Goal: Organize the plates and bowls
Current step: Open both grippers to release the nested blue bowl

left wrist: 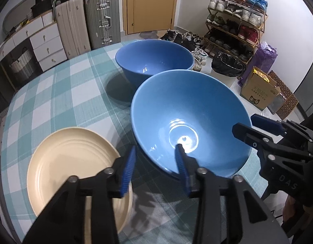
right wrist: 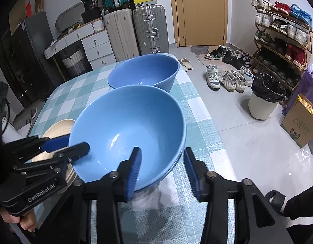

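Both sets of jaws are open. On the left gripper [left wrist: 155, 163] one finger sits inside the near blue round bowl [left wrist: 189, 120] and the other outside it, so the rim on that side stands between them. No squeeze shows; there is a gap on the outer side. The right gripper [right wrist: 161, 167] does the same on the other side of this bowl: one blue ribbed finger is inside, the other is outside, just beside the rim, with room to spare. I cannot tell if any pad is really touching the bowl wall.

The near bowl has nothing in it but a shiny spot of light at the bottom. It looks tipped a little toward the cameras, and in the right wrist view a second blue rim [right wrist: 177, 159] peeks out right under it, as if one more bowl is nested below.

Behind it stands a second big blue bowl [left wrist: 154, 61], upright, also with nothing in it, close to the first one.

Just beside the near bowl, on the left gripper's side, lies a cream round plate with ring grooves [left wrist: 75, 166], flat on the bench [left wrist: 60, 97], which wears a teal and white checked cloth.
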The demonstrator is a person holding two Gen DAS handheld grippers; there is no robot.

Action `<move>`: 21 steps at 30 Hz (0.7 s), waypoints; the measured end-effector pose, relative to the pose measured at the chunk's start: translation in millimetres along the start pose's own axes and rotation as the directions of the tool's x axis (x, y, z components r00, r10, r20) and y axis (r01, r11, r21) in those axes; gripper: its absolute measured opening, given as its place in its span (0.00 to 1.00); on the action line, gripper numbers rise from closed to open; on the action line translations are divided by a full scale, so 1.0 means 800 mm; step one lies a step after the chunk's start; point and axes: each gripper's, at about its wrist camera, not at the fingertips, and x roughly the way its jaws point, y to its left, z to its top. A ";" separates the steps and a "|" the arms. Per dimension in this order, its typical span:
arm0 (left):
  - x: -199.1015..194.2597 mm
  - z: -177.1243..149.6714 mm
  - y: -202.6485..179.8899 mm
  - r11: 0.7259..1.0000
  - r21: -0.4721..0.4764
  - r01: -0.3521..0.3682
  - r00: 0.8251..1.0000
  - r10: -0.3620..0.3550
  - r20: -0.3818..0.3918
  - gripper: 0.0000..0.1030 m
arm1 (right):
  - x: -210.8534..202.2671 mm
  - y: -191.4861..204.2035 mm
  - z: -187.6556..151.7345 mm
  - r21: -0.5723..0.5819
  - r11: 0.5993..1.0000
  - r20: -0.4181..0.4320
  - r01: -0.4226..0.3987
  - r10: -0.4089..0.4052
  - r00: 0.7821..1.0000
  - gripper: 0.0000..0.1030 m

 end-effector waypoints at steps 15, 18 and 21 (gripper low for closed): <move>-0.004 0.001 0.013 0.999 -0.039 0.022 1.000 -0.022 -0.011 0.56 | -0.011 -0.002 0.006 0.020 0.999 0.036 -0.025 0.024 0.999 0.84; -0.012 0.003 0.025 0.997 -0.072 0.019 1.000 -0.019 0.010 0.82 | -0.013 -0.003 0.009 0.023 0.999 0.040 -0.025 0.024 0.999 0.88; -0.019 0.009 0.035 0.995 -0.095 0.021 0.999 -0.018 0.034 0.89 | -0.018 -0.004 0.016 0.022 0.999 0.053 -0.031 0.030 0.998 0.94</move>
